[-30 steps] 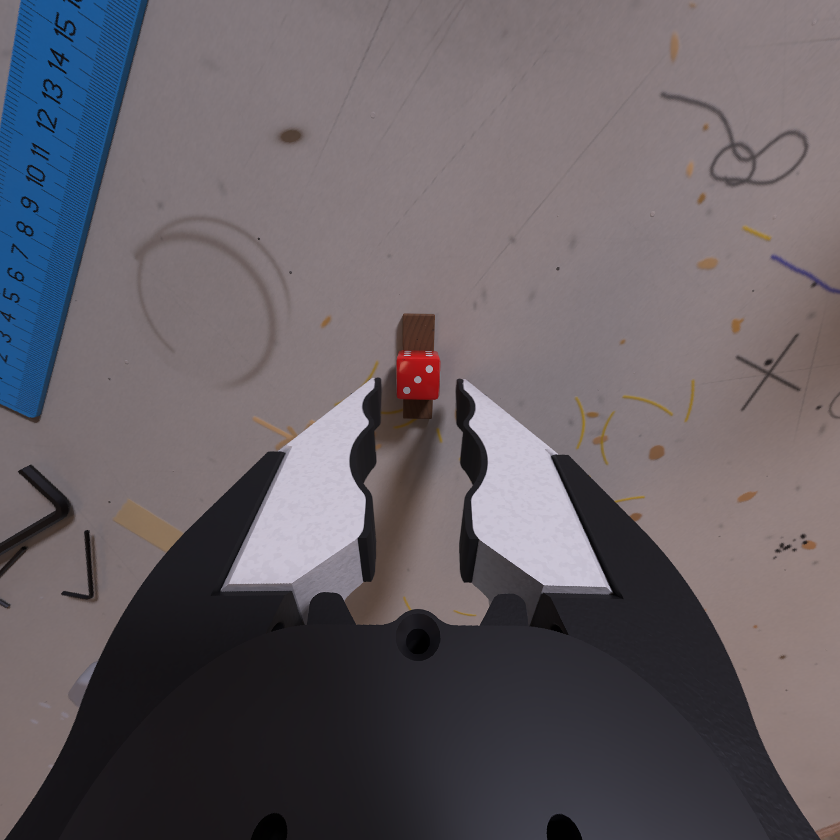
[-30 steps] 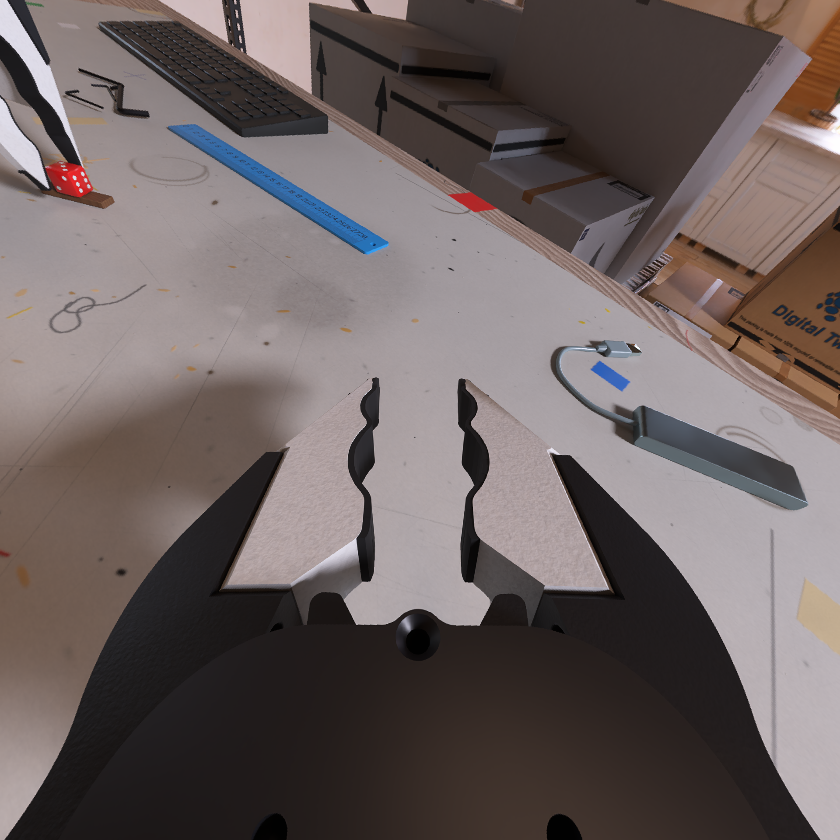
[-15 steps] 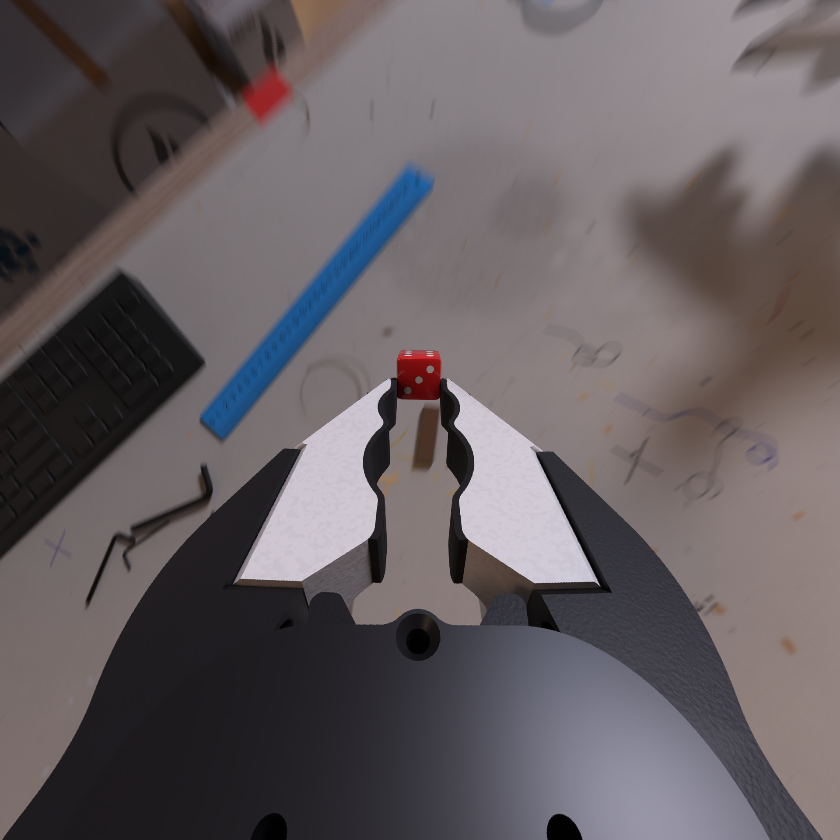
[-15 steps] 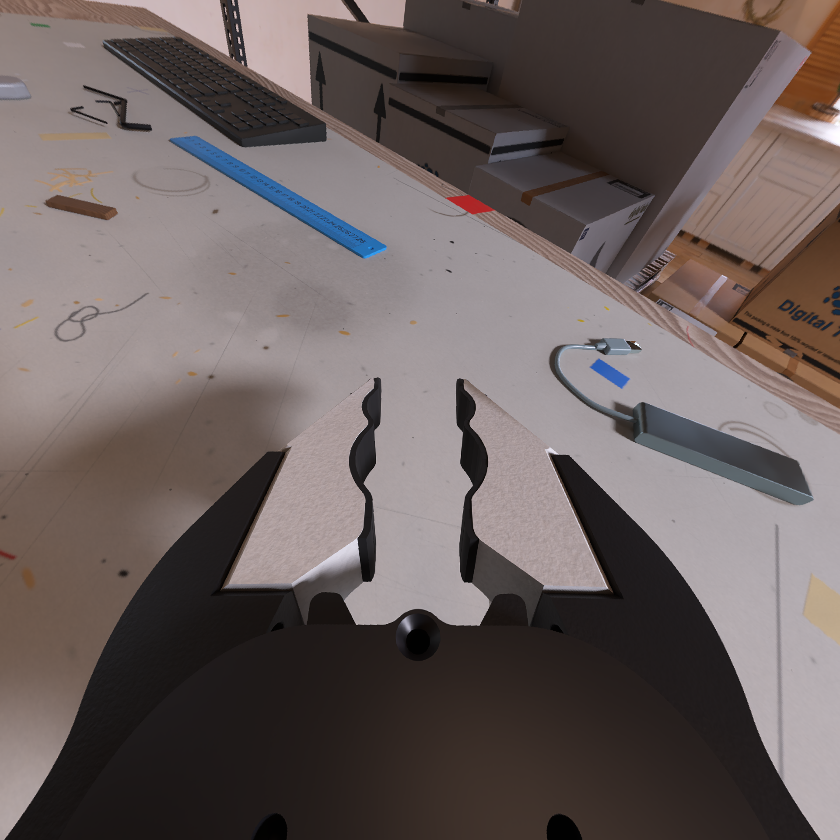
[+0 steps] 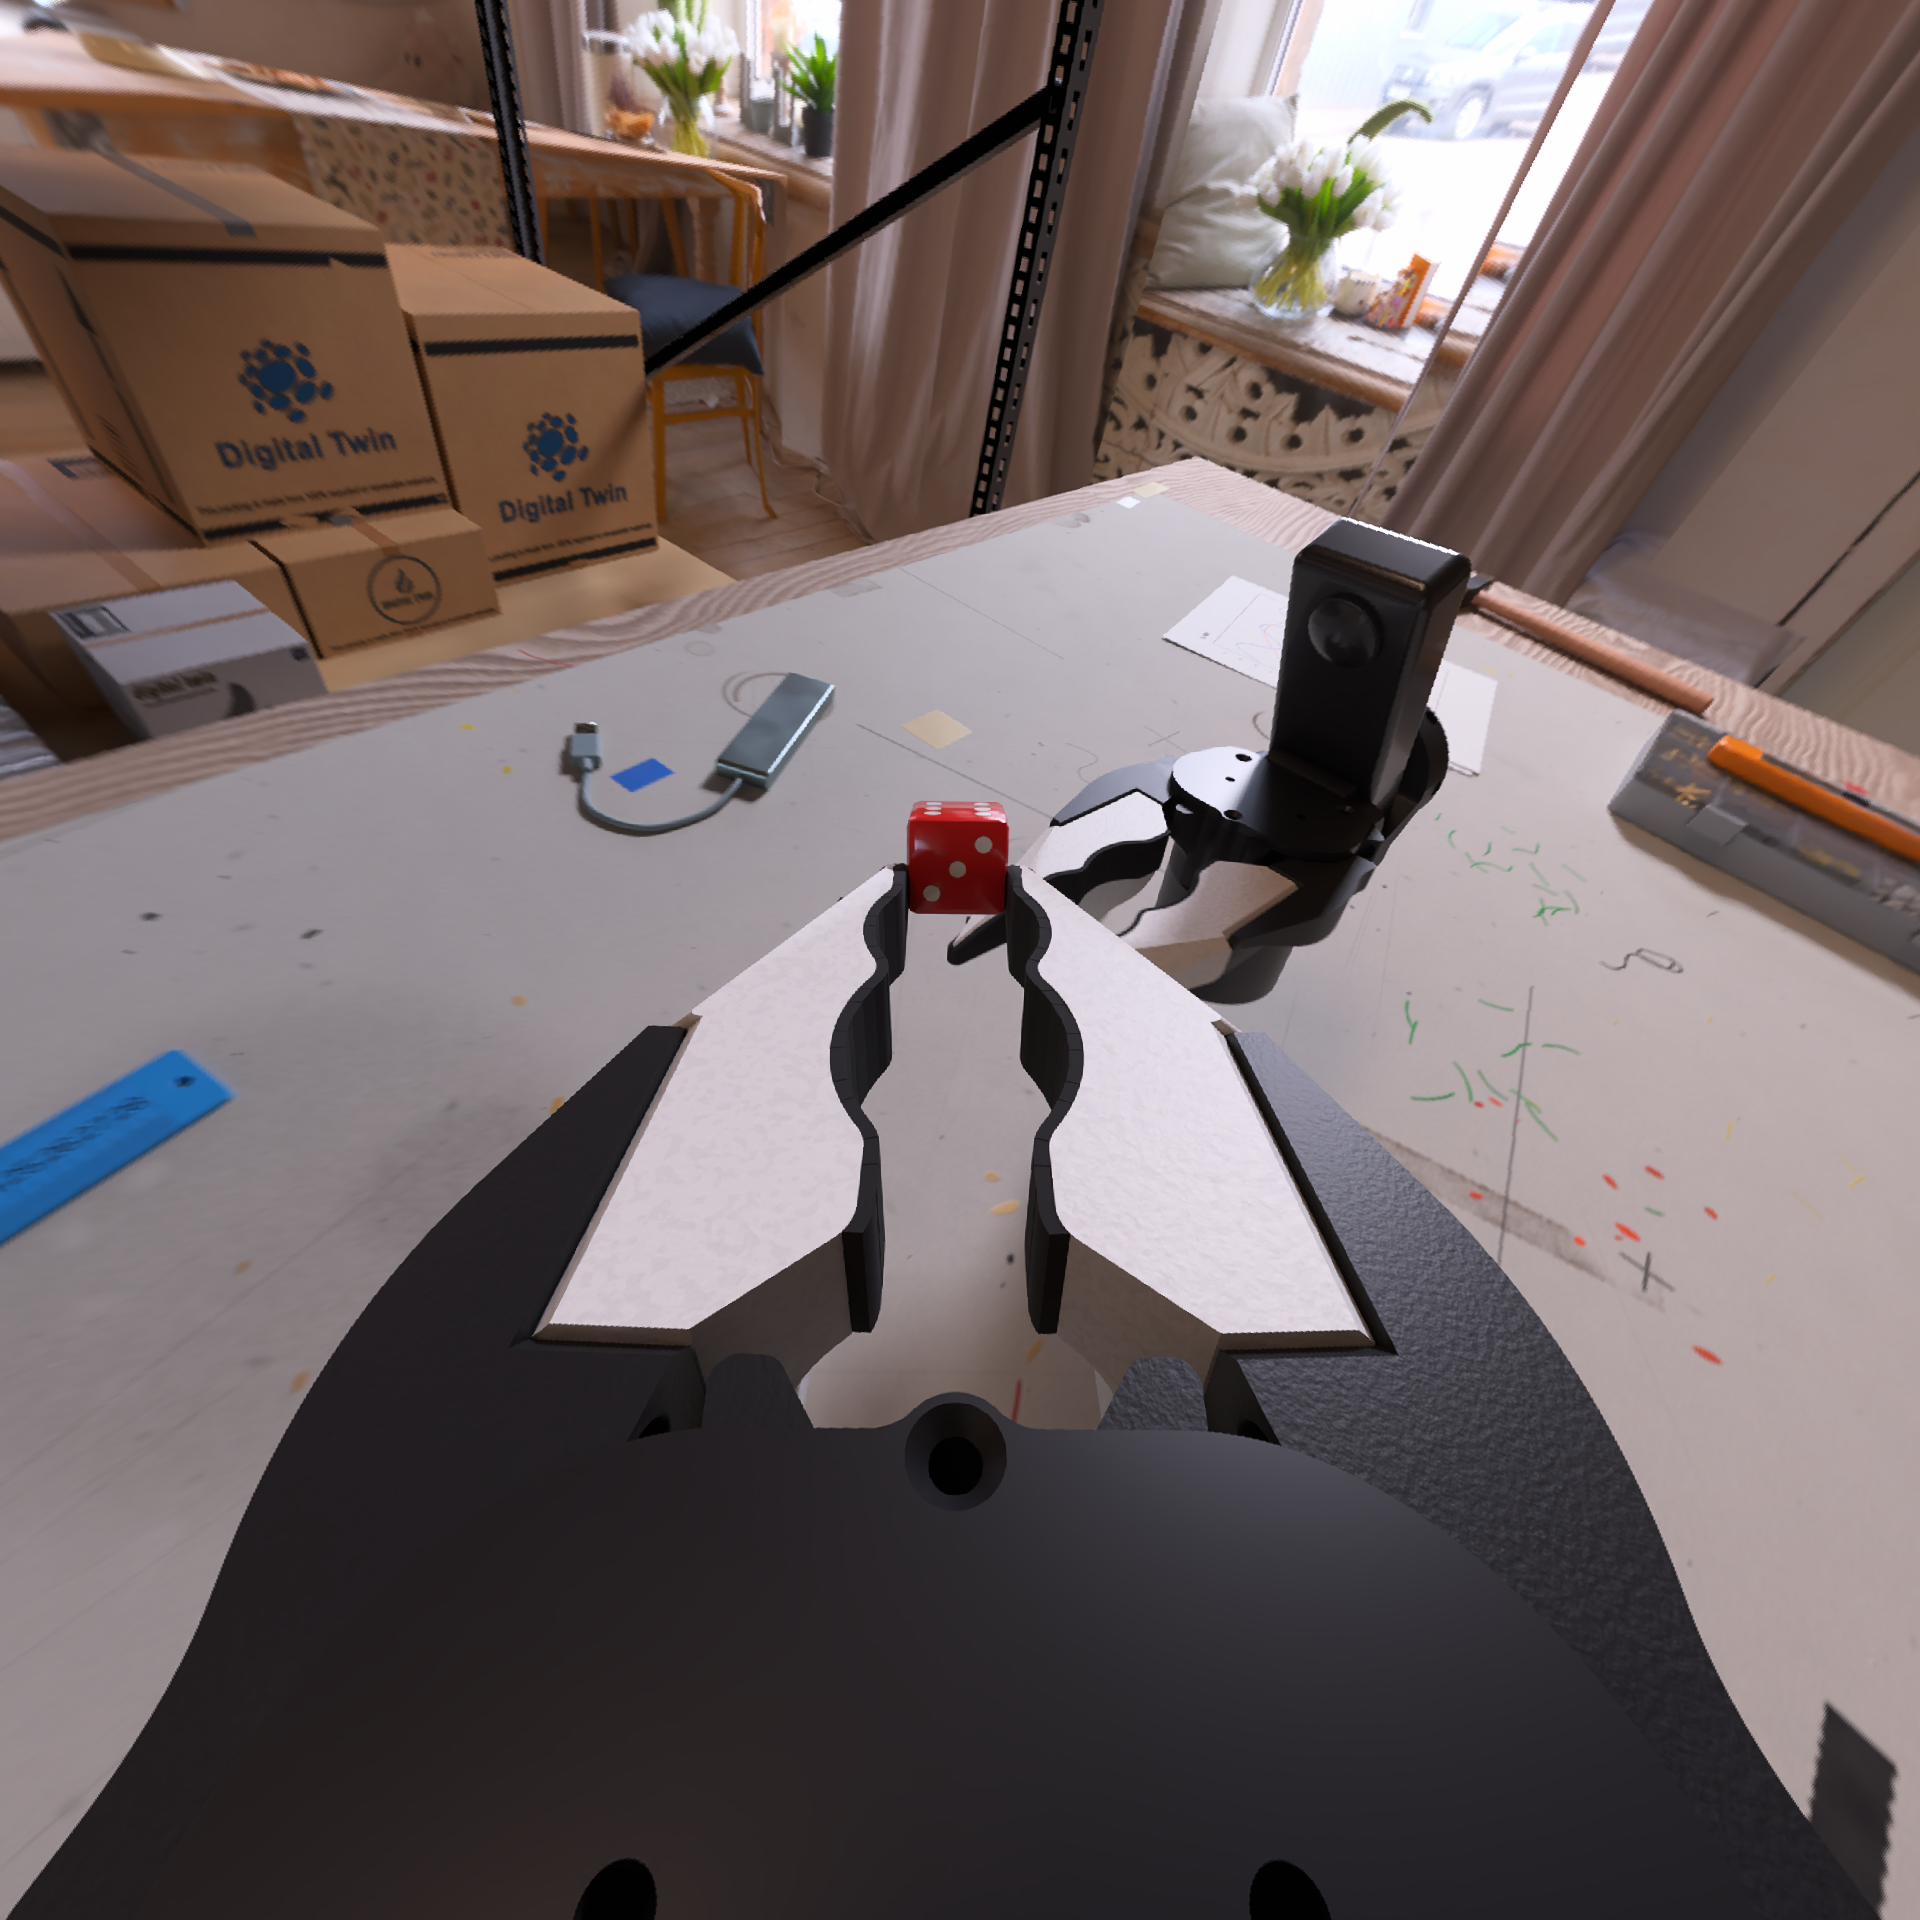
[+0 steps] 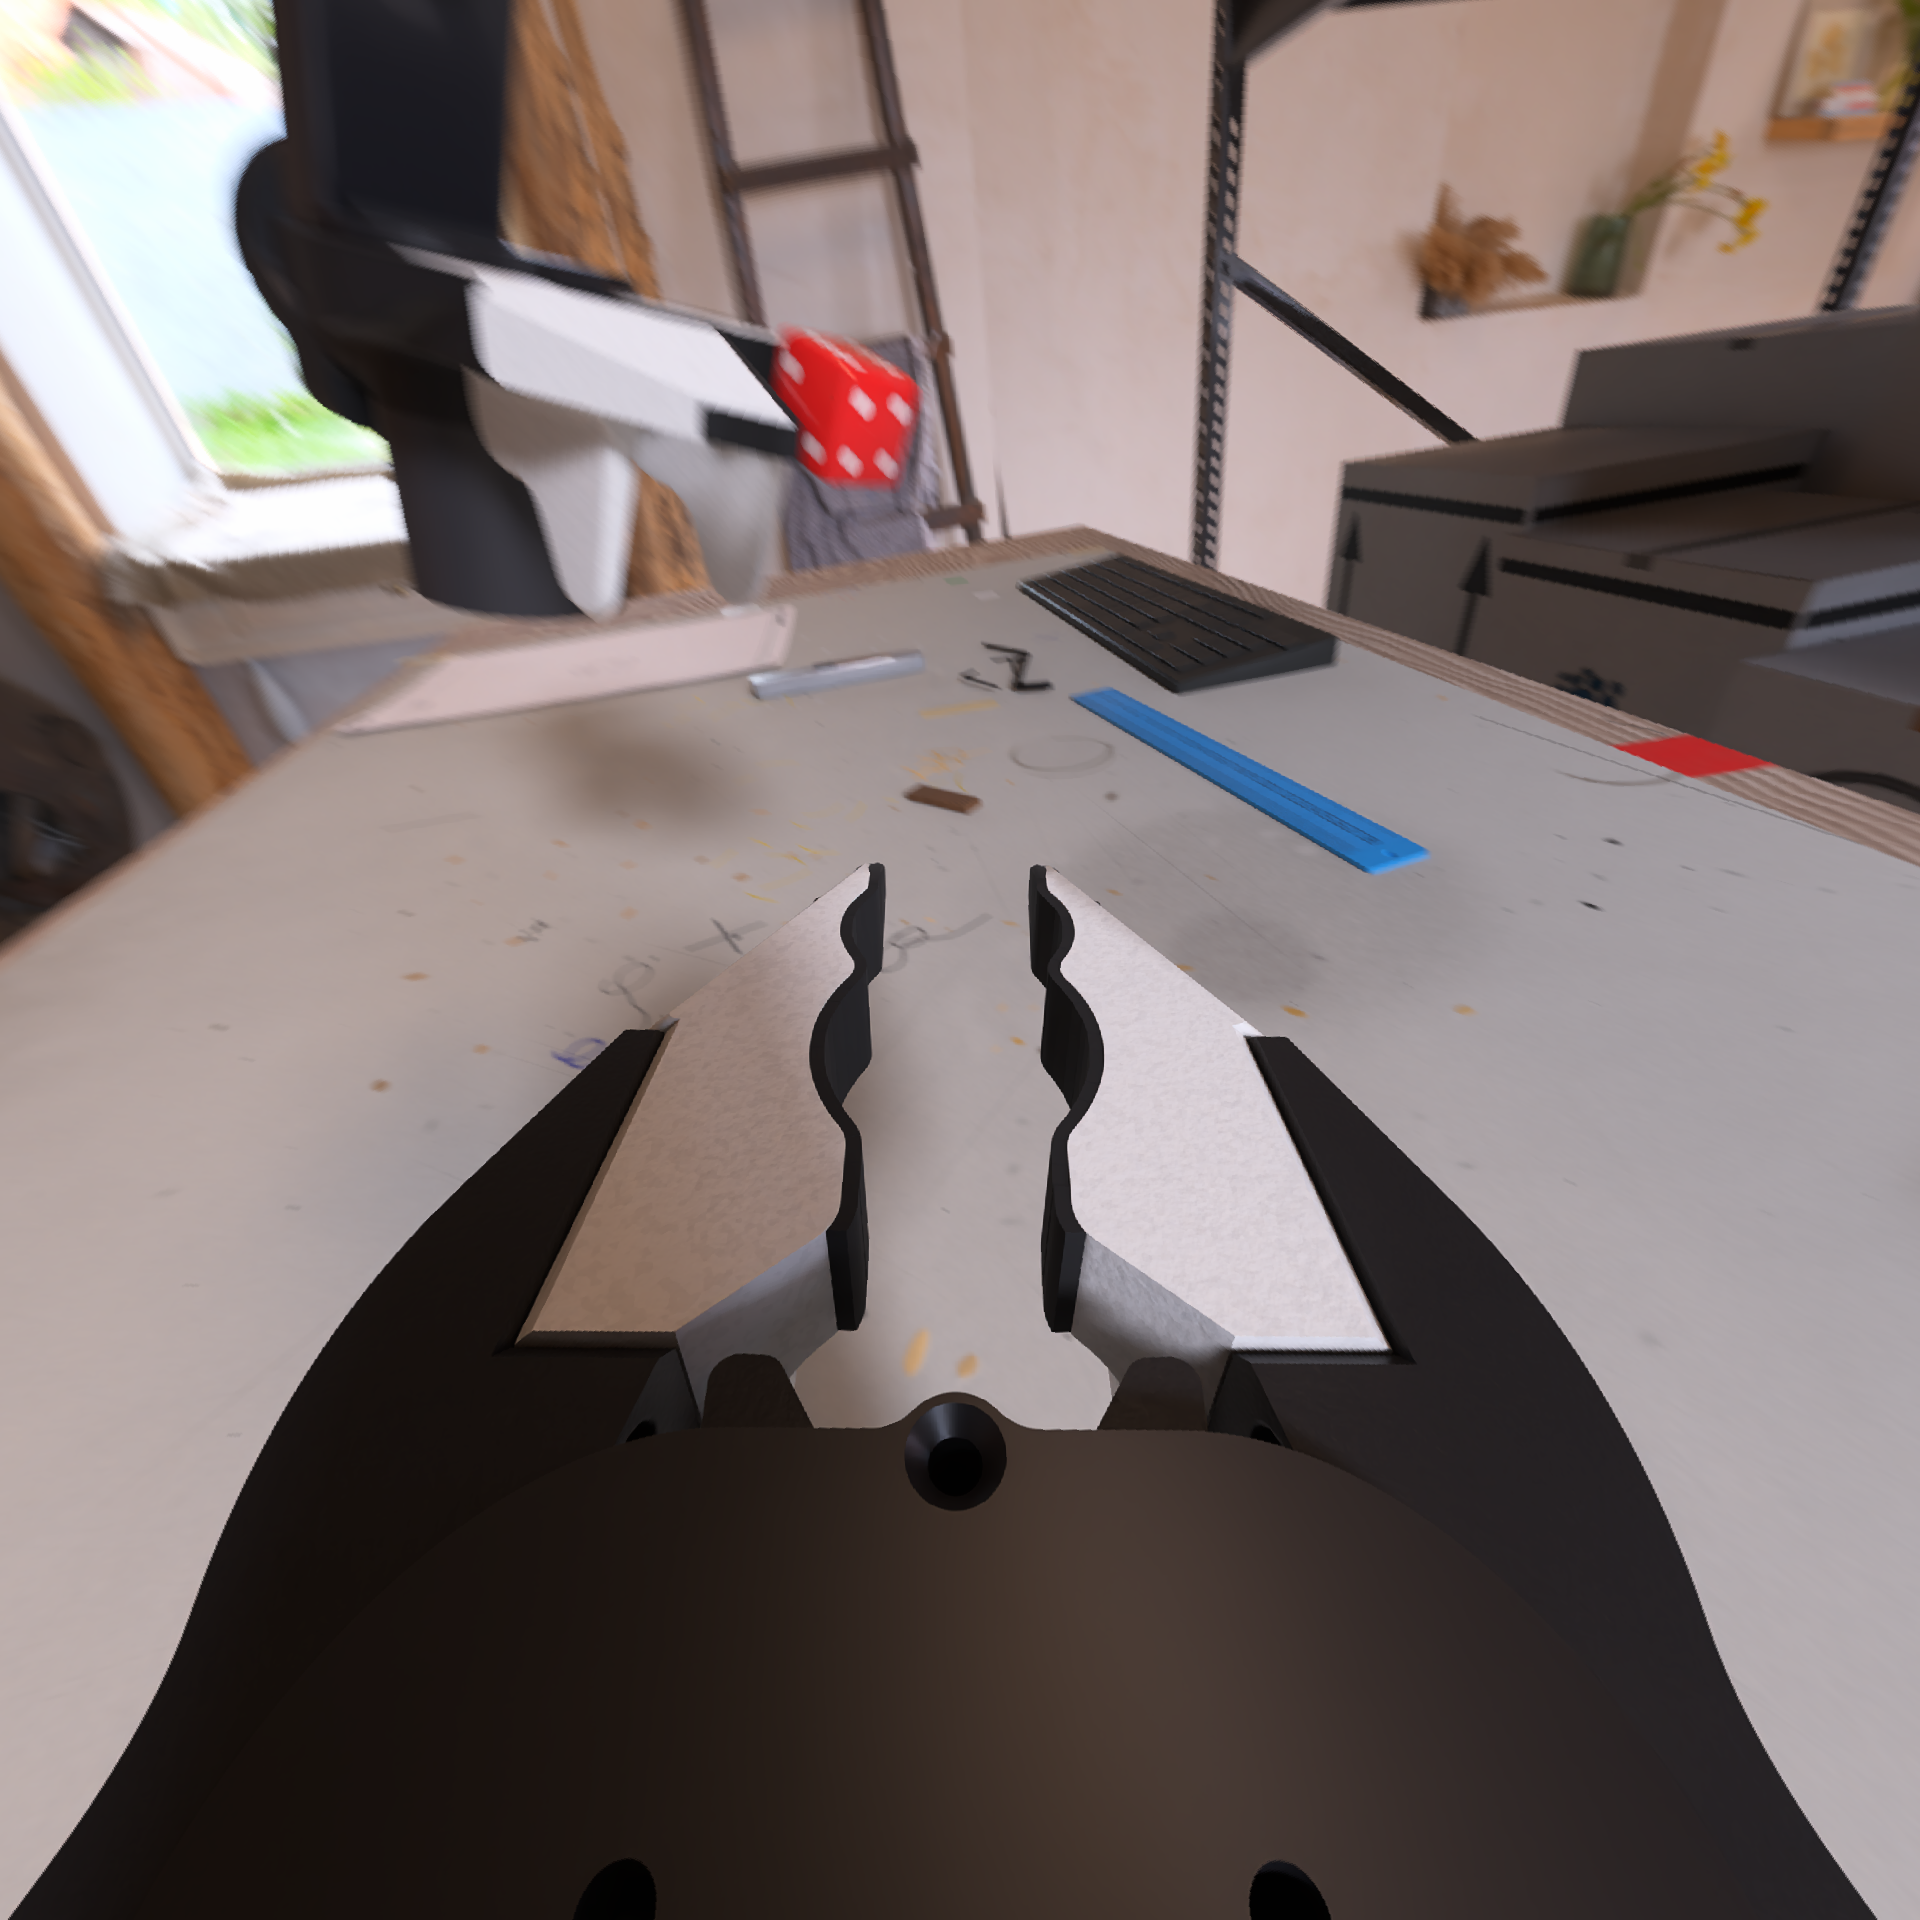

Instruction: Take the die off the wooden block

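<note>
My left gripper [image 5: 957,891] is shut on the red die [image 5: 957,856] at its fingertips and holds it in the air above the table. In the right wrist view the die [image 6: 844,407] shows high at the upper left, pinched in the left gripper [image 6: 781,400]. The small brown wooden block [image 6: 942,798] lies bare on the table beyond my right gripper [image 6: 956,894], which is open and empty just above the table. The right gripper [image 5: 1049,914] also shows in the left wrist view, beyond the die.
A blue ruler [image 6: 1247,779], a black keyboard [image 6: 1174,620], hex keys [image 6: 1008,670] and a grey marker [image 6: 836,673] lie beyond the block. A grey USB hub with cable [image 5: 727,753] and a tray with an orange pen [image 5: 1787,821] lie near the table's edges. Cardboard boxes [image 5: 312,384] stand off the table.
My left gripper closed on the die, lifted it off the block and swung up to face the right gripper. The right gripper turned toward the block.
</note>
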You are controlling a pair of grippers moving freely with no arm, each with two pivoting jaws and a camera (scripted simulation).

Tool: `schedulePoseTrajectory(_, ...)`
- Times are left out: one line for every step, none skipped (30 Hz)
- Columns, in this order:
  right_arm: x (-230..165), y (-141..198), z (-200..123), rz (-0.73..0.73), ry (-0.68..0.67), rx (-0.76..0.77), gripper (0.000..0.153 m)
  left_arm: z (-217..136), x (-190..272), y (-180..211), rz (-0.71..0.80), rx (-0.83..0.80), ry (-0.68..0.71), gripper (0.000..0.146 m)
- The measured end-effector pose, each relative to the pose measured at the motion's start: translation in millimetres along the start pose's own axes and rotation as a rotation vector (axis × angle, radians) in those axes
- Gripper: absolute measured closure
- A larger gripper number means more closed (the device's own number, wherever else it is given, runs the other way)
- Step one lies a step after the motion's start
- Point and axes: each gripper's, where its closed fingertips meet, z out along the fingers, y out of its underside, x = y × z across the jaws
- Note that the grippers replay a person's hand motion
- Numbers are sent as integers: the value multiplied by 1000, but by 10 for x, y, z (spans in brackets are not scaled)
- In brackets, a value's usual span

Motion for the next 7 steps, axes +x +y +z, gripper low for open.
schedulePoseTrajectory(-48, -32, -8, 18, -28, 27, 125, 75, 13, 26, -20, 2, 10, 128)
schedulePoseTrajectory(-66, -43, -14, 33, -39, 44, 125, 125, 40, 30, -32, 6, 40, 128)
schedulePoseTrajectory(-67, -42, -17, 52, -45, 44, 125, 160, 54, 17, -35, 21, 65, 128)
schedulePoseTrajectory(-64, -43, -20, 72, -55, 37, 124, 192, 68, 9, -40, 40, 85, 128)
schedulePoseTrajectory(-58, -53, -28, 96, -68, 37, 123, 223, 97, 15, -52, 48, 125, 128)
schedulePoseTrajectory(-56, -67, -40, 125, -85, 43, 122, 253, 133, 20, -73, 57, 178, 128)
schedulePoseTrajectory(-63, -81, -54, 159, -114, 50, 121, 277, 160, 23, -94, 73, 228, 128)
